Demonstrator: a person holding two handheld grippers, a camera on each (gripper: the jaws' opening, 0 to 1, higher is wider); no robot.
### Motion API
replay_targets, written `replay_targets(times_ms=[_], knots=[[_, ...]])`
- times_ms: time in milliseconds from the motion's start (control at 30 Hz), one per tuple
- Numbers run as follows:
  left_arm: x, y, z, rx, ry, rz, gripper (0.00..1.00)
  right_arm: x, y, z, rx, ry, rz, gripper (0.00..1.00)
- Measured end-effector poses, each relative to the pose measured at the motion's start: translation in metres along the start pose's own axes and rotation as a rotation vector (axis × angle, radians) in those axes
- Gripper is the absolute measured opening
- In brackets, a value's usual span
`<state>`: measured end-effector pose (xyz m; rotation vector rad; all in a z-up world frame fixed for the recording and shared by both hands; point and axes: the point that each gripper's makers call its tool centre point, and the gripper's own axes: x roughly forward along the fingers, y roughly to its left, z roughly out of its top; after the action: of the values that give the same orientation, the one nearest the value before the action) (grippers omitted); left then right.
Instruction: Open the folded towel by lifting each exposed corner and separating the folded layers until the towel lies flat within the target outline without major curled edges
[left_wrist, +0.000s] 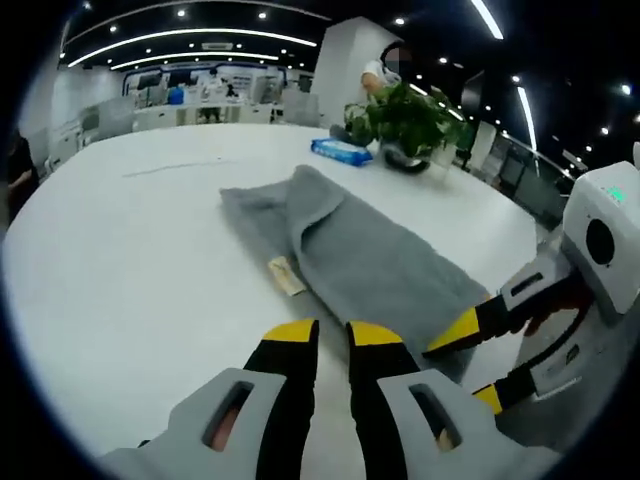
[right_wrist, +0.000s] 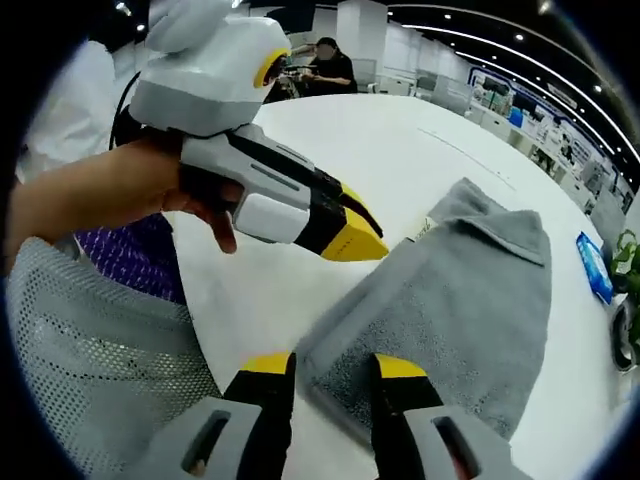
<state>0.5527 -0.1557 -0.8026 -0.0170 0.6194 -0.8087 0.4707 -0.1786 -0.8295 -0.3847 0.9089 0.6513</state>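
A grey folded towel (left_wrist: 370, 255) lies on the white table (left_wrist: 150, 260), with a top layer folded over along its length and a small tag (left_wrist: 285, 275) sticking out at its edge. My left gripper (left_wrist: 332, 335) hovers over bare table just short of the towel, its jaws nearly together with nothing between them. My right gripper (right_wrist: 335, 368) is open, and the towel's near corner (right_wrist: 340, 375) lies between its yellow fingertips. The left gripper view shows that gripper (left_wrist: 472, 362) straddling the same corner. In the right gripper view, the left gripper (right_wrist: 352, 238) hangs above the table beside the towel (right_wrist: 460, 300).
A blue packet (left_wrist: 340, 150) and a potted plant (left_wrist: 405, 120) stand beyond the towel's far end. A hand (right_wrist: 120, 190) holds the left gripper, and a mesh sleeve (right_wrist: 90, 330) is close below it. People sit at desks in the background.
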Motion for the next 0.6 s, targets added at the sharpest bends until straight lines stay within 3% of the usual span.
replay_targets(times_ms=[200, 333, 600], knots=[[0.002, -0.006, 0.001, -0.002, -0.015, -0.021, 0.1, -0.004, -0.001, 0.004, 0.016, -0.015, 0.013, 0.18], [0.007, -0.009, -0.003, 0.032, 0.006, -0.021, 0.09, -0.005, -0.005, 0.003, 0.013, -0.016, 0.015, 0.06], [0.007, -0.022, -0.005, 0.054, 0.066, -0.073, 0.09, -0.022, -0.02, 0.004, 0.02, -0.029, 0.0, 0.0]])
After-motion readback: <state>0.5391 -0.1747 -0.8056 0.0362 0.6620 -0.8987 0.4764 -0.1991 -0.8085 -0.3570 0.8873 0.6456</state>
